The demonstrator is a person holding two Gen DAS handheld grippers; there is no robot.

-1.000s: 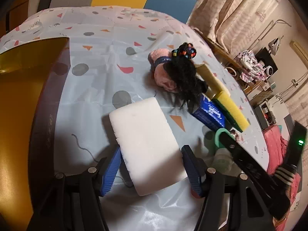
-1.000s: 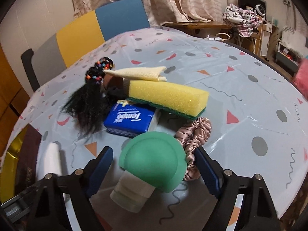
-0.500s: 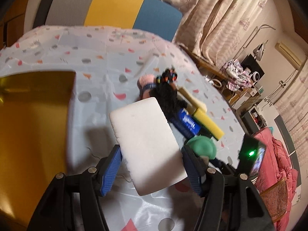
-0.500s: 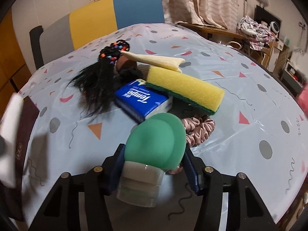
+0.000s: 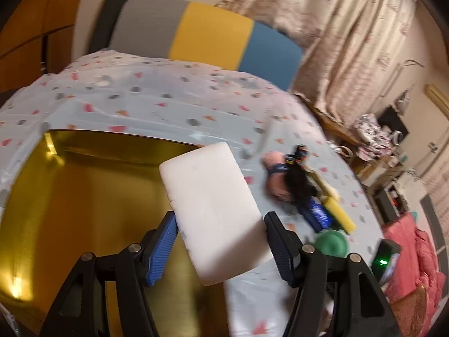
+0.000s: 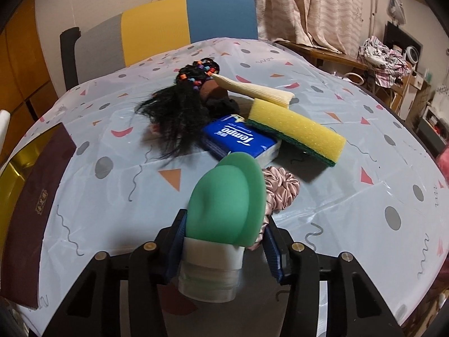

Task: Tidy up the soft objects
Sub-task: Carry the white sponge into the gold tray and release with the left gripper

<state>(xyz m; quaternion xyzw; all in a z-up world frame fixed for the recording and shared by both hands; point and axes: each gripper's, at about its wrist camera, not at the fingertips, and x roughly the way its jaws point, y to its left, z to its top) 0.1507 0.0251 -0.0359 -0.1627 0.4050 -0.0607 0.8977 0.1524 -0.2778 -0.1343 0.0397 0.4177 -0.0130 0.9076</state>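
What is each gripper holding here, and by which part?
Left gripper holds the white sponge by its long side edges, near its lower end. Right gripper is clamped on the green-capped bottle at its clear neck, just below the cap.

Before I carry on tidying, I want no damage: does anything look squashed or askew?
Yes. The green foam applicator is dented inward where the right claw squeezes its clear base. The white sponge sits tilted in the left claw.
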